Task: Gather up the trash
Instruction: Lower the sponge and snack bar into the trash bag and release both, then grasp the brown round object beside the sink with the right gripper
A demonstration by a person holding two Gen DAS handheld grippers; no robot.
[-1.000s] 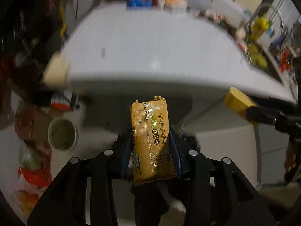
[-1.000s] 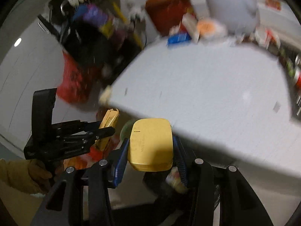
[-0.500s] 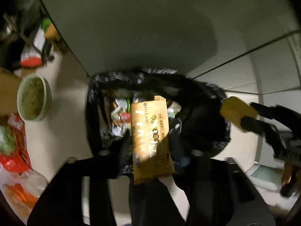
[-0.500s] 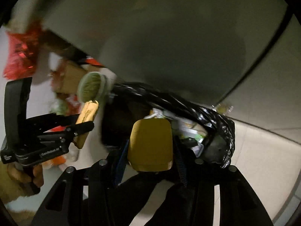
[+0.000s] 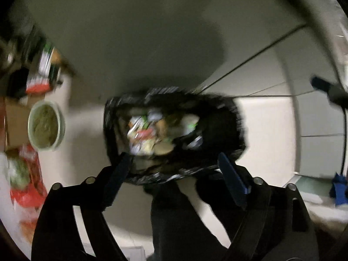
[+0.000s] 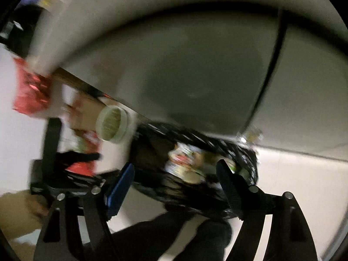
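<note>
A black trash bag stands open on the floor under the white table and holds several crumpled wrappers. My left gripper is open and empty just above the bag's near rim. My right gripper is also open and empty over the same bag, whose trash shows between its jaws. The left gripper shows at the left of the right wrist view. Both views are blurred.
A round cup of greenish food sits on the floor left of the bag, also in the right wrist view. Red packaging lies at far left. The table's underside hangs close overhead. A blue cloth lies at right.
Both grippers dropped from table height to the bag under the table. The left jaws opened and the orange wrapper is gone; the right jaws opened and the yellow pad is gone.
</note>
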